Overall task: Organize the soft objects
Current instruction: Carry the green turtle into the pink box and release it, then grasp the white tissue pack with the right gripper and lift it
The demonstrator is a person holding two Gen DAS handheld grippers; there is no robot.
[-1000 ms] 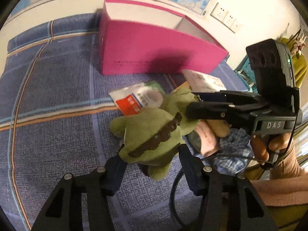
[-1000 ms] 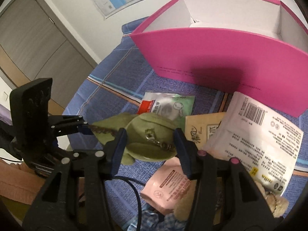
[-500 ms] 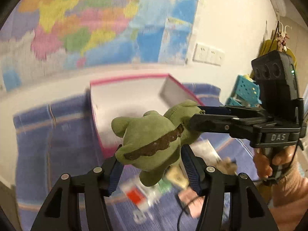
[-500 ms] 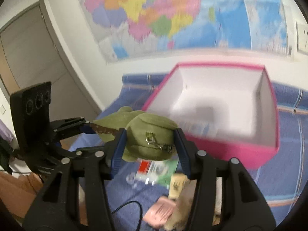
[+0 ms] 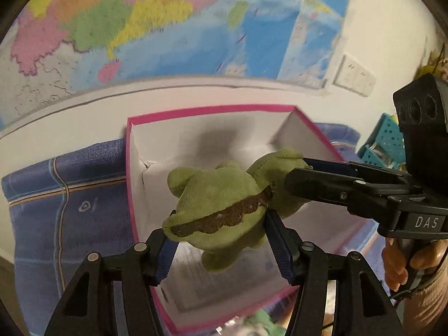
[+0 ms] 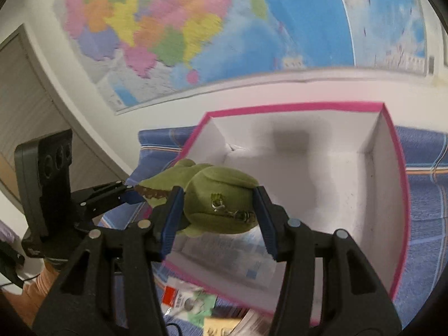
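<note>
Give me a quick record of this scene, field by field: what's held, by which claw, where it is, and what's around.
held item: green plush toy
left claw: shut on the toy's body
right claw: shut on the toy's other end
toy position: in the air above the pink box
box: open-topped, white inside, printed paper on its floor
surface: blue checked cloth
in front of box: packets
wall: colored map

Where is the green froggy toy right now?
The green plush toy is up in the air over the open pink box, pinched by the left gripper and the right gripper, in both wrist views.
</note>
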